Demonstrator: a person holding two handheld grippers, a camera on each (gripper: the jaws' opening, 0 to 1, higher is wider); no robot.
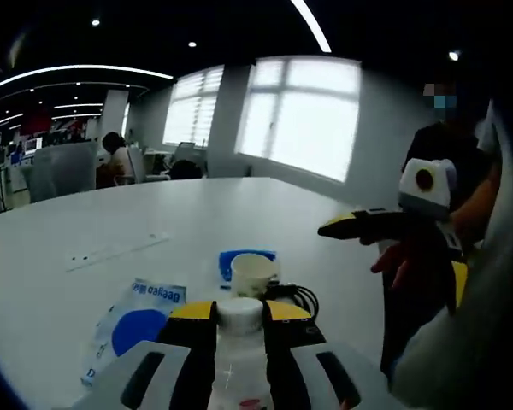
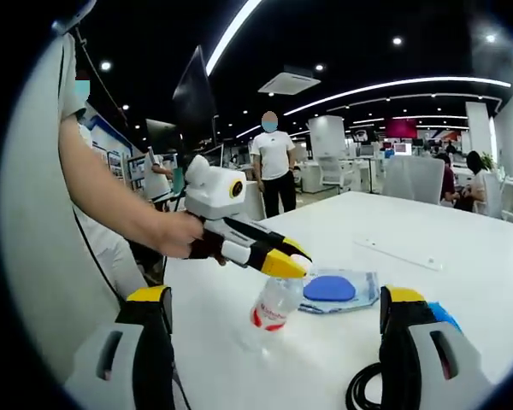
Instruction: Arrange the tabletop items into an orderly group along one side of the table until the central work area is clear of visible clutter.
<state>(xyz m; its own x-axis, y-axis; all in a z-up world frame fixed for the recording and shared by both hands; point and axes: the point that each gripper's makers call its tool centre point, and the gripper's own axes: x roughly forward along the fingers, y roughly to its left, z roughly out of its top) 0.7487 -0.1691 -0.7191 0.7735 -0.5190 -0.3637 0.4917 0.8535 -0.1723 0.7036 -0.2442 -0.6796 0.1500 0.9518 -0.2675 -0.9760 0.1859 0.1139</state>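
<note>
Now left hand-held gripper (image 1: 239, 320) pinching bottle (image 1: 239, 359) near blue pouch (image 2: 333, 289), carry step; next, set it at desk (image 2: 427, 239) side. Right hand-held gripper (image 2: 274, 342) spread, empty.

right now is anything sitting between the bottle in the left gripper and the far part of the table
Yes. The left gripper is shut on the clear bottle. Just ahead of it stand a paper cup on a blue pad and a black cable; a blue-and-white packet lies to the left. Beyond these the white table looks bare except for a flat strip.
</note>
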